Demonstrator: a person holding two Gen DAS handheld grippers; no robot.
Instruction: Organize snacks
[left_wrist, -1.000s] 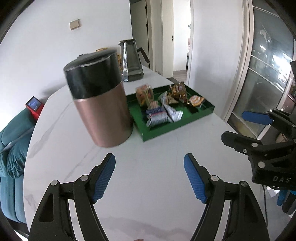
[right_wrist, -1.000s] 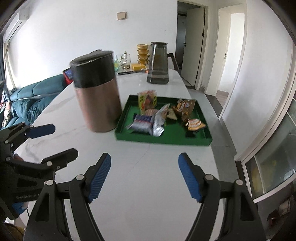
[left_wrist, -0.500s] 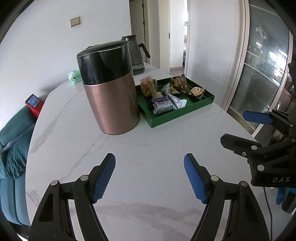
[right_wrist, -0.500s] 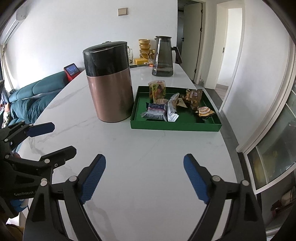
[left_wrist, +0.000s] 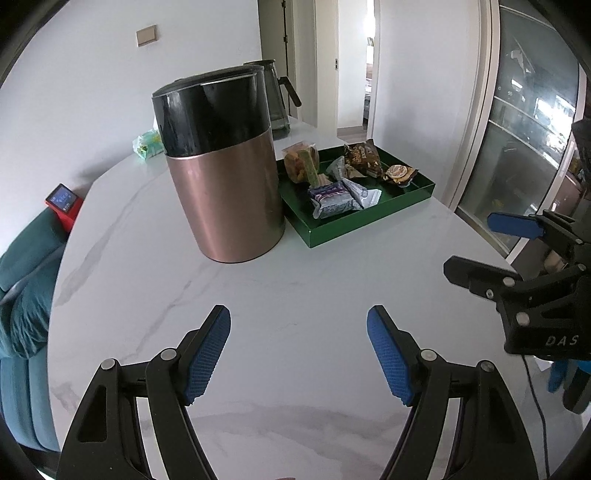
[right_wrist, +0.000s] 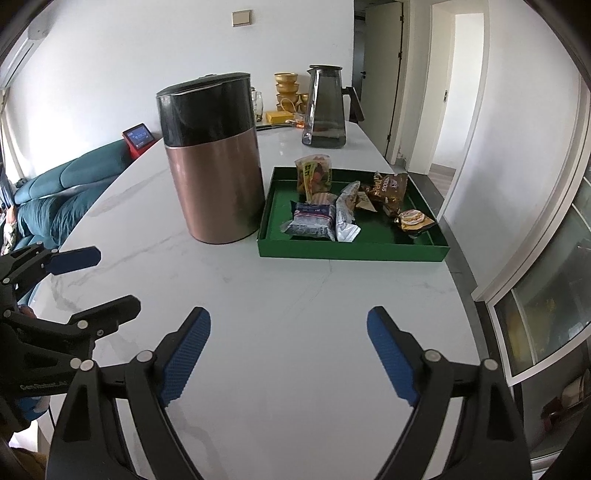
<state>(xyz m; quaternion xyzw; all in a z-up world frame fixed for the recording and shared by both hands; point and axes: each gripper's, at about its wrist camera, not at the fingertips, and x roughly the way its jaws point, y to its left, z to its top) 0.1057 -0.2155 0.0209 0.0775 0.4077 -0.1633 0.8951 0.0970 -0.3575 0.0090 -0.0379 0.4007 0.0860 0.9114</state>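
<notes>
left gripper: you're hovering it low over the bare marble, jaws spread wide, holding nothing.
right gripper: you're keeping it level beside the left one, jaws wide too, nothing between the blue pads.
snacks: they're sitting in a loose heap inside the green tray, toward its left and back; a purple packet is lying flat at the front, a silver packet is leaning against it, a clear bag of mixed snacks is standing at the back, and a brown bag and a small round wrapped piece are lying to the right.
canister: it's standing upright just left of the tray, black lid on, close to the tray wall or touching it.
stage: the heap in the tray fits either snacks waiting to be sorted or snacks already gathered there; i can't tell which.
doing it well: if you're reaching in, you're wanting to come over the near wall from above and pinch one packet by a free edge, since they're overlapping and crinkly.
in the way: the canister is crowding the tray's left side, so the right gripper has the cleaner line.
around: a glass jug and stacked gold bowls are standing well behind; a teal sofa is showing beyond the table edge.
</notes>
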